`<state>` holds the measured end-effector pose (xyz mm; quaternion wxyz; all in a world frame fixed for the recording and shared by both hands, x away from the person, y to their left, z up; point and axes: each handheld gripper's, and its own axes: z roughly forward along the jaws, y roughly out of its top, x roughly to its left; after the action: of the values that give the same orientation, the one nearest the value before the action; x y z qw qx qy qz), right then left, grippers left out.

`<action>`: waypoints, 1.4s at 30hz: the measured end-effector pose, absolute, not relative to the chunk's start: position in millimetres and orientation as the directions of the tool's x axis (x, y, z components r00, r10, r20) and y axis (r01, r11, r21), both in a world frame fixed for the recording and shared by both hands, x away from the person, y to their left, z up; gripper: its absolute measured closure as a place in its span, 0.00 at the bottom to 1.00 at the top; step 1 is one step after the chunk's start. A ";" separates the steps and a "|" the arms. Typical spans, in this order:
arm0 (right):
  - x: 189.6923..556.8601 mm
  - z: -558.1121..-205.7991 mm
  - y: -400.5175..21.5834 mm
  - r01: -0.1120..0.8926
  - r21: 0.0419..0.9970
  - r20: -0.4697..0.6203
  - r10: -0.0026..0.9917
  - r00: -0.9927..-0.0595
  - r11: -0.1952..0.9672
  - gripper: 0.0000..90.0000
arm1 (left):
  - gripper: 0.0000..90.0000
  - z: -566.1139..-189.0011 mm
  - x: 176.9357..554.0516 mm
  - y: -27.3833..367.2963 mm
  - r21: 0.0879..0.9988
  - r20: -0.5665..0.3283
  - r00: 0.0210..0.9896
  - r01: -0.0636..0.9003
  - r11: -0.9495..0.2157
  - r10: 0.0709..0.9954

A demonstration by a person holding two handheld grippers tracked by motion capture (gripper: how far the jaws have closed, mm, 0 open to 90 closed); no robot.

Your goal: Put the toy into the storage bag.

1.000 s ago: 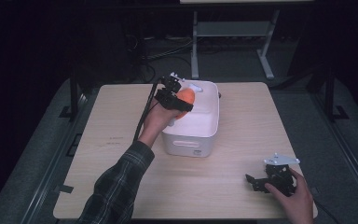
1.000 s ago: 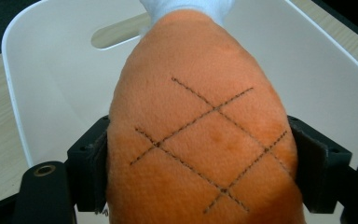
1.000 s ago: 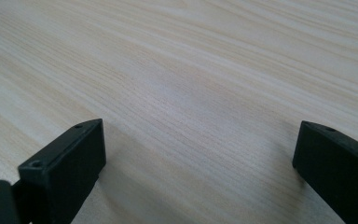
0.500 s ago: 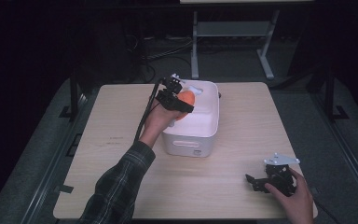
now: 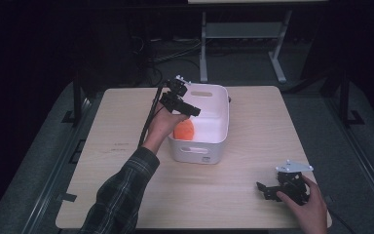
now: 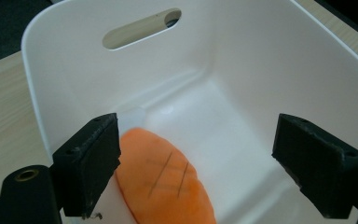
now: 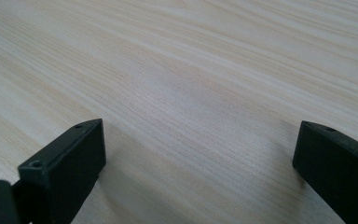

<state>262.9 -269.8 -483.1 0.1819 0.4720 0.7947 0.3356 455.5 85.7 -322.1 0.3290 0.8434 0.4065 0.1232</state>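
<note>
Hovering over the white bin (image 5: 214, 131), my left gripper (image 6: 196, 158) is standing wide apart, its jaws having just been opening with nothing clamped between them. A second ago the orange piece (image 6: 165, 184) was up at the rim in those jaws; now it is lying inside the bin, so I am judging the drop done. My right gripper (image 5: 265, 191) is resting open on the table (image 5: 126, 146).
</note>
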 end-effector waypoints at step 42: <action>262.7 -483.1 -269.8 0.631 0.703 0.029 0.873 -0.486 0.328 0.02 | 0.16 -307.3 415.2 169.4 0.723 -0.051 0.733 0.496 -0.481 0.678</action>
<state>262.7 -269.8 -483.1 0.1812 0.4734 0.7945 0.3344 415.2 169.4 -307.3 0.3751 0.8520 0.3444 0.1217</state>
